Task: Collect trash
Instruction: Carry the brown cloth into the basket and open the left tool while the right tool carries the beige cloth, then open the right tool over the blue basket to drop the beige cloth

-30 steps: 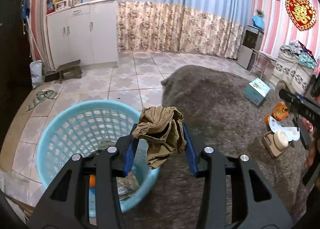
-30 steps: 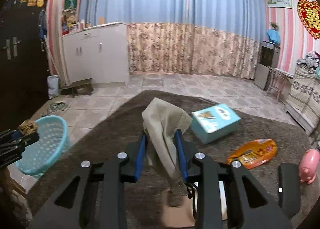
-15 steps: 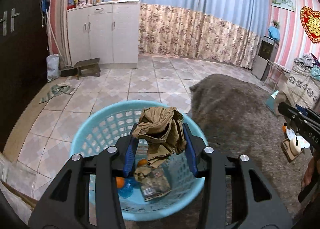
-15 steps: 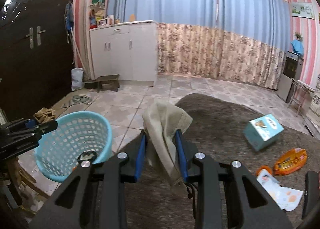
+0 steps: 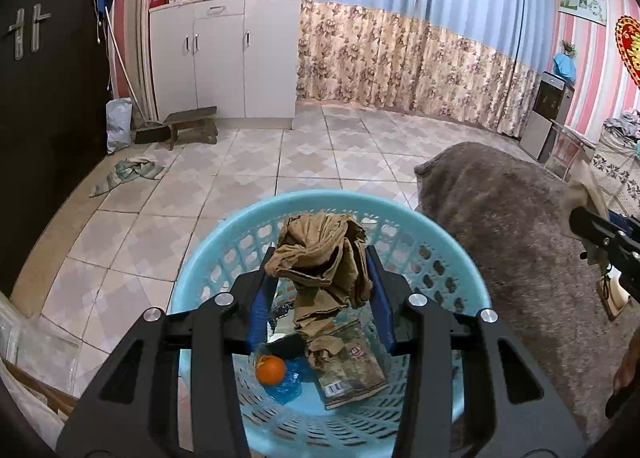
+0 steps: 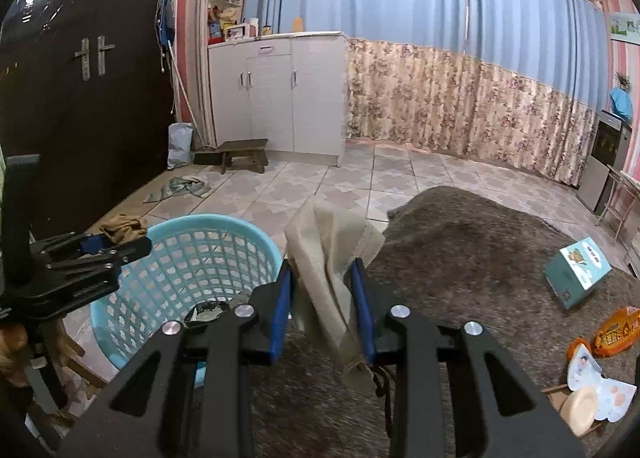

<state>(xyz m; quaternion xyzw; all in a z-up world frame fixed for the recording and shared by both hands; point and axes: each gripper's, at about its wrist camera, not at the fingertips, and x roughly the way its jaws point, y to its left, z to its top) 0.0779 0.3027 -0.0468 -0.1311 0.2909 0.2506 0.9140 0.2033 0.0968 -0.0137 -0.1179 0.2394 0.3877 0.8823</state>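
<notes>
My left gripper (image 5: 318,270) is shut on a crumpled brown paper bag (image 5: 320,254) and holds it above the light blue laundry-style basket (image 5: 448,242). Inside the basket lie an orange (image 5: 271,369), a blue wrapper and a printed packet (image 5: 348,370). My right gripper (image 6: 322,278) is shut on a beige cloth bag (image 6: 326,246) over the grey rug, just right of the basket (image 6: 188,254). The left gripper also shows in the right wrist view (image 6: 116,244) at the basket's left rim.
A grey shaggy rug (image 6: 460,242) carries a teal box (image 6: 580,272), an orange snack packet (image 6: 618,330) and white packaging (image 6: 600,386). A white cabinet (image 5: 224,54), a small wooden stool (image 5: 192,126) and a rag (image 5: 128,172) are on the tiled floor.
My left gripper has moved from the rug edge to over the basket with the brown bag. My right gripper has carried the beige bag left, close to the basket.
</notes>
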